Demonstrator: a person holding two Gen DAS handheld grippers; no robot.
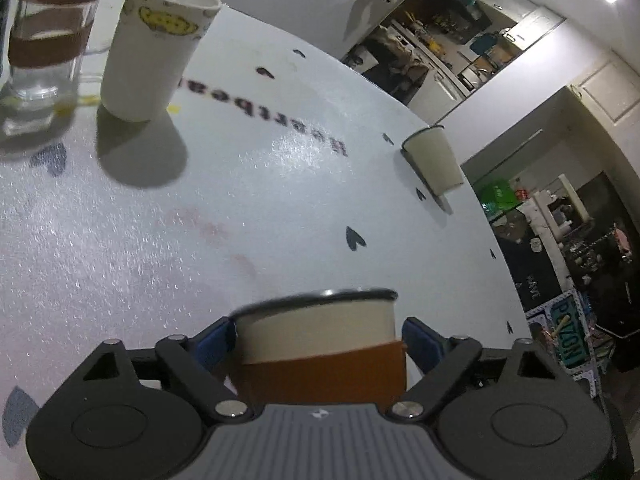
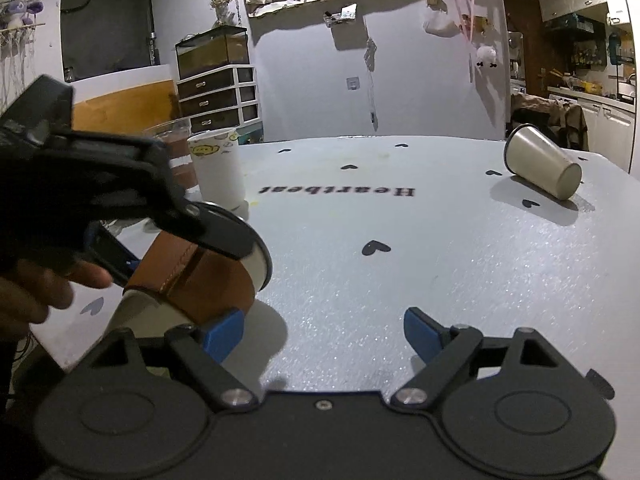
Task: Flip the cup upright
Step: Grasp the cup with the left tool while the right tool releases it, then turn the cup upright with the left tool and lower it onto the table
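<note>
My left gripper [image 1: 318, 340] is shut on a cream cup with a brown sleeve [image 1: 320, 336], held above the table. In the right wrist view the same cup [image 2: 208, 276] is tilted, rim pointing right and up, with the left gripper [image 2: 168, 236] clamped on it. My right gripper [image 2: 324, 332] is open and empty, low over the table's near edge. A plain cream cup [image 2: 540, 162] lies on its side at the far right of the table; it also shows in the left wrist view [image 1: 434, 160].
A white paper cup with a cartoon print [image 1: 156, 48] stands upright at the far left, next to a glass mug with brown bands [image 1: 48, 44]. The white table [image 2: 400, 264] has black hearts and a printed word. Furniture stands beyond it.
</note>
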